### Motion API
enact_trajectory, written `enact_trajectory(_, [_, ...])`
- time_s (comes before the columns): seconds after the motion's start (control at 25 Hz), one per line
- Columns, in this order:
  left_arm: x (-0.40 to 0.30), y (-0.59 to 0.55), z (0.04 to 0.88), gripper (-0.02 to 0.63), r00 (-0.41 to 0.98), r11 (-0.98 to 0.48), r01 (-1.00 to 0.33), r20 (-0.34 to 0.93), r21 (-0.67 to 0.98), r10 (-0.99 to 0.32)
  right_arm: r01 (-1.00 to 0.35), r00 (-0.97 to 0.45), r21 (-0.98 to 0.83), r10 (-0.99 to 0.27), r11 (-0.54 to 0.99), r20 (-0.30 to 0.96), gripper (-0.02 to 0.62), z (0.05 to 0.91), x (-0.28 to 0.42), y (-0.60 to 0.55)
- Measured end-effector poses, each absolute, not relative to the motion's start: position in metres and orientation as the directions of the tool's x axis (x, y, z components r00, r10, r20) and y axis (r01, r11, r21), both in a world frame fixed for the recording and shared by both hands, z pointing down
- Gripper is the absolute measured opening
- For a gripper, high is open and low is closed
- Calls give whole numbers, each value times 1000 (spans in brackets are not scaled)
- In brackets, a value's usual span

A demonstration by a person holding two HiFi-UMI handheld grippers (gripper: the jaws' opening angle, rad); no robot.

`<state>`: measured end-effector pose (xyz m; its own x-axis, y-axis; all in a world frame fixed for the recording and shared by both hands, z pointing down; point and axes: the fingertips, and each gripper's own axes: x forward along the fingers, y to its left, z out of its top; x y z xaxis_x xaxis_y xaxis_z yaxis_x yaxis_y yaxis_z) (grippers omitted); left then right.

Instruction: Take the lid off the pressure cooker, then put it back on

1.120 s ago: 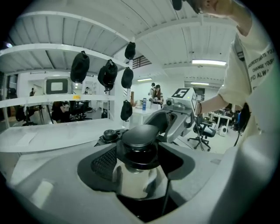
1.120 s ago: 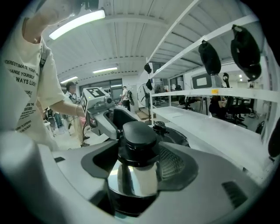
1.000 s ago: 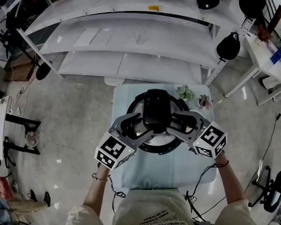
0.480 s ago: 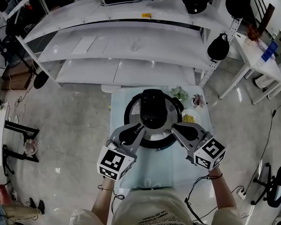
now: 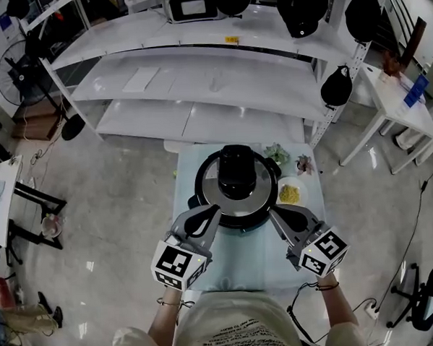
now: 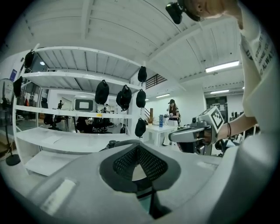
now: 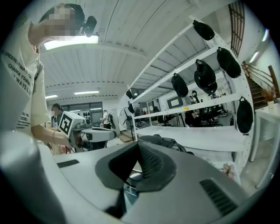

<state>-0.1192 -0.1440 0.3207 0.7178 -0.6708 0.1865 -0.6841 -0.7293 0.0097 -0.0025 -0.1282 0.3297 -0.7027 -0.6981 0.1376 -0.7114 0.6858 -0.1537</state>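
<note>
Currently, nearest first.

1. Left gripper point(image 5: 215, 211), grey plastic with a marker cube. Its mesh-padded fingers point(image 6: 151, 165) have just been closing and now meet at the tips, with nothing between them.
2. Right gripper point(image 5: 271, 213), same build. It has likewise just closed, tips together and empty.
3. Pale blue tabletop point(image 5: 236, 265), beneath both pairs of fingertips.
4. Round steel pressure cooker with a black rim point(image 5: 204, 205), just ahead of the fingertips and centred between the two pairs. I read both as clear of it.
5. Steel lid with a bulky black handle point(image 5: 237, 173), seated on the pot a little beyond the tips.

Handling note: I judge the lid is home. For any further lift I would spread both pairs of fingers first. I would then take the black handle from opposite sides, level and even, so the lid neither tilts nor drags the pot.
</note>
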Motion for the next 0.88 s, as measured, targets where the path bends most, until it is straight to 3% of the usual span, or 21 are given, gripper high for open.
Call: enact_trajectory(0.88, [-151, -113, 307, 28, 571, -579, -816, 143, -10, -808, -772, -623, -186, -781, 608, 35, 5, 309, 35, -102])
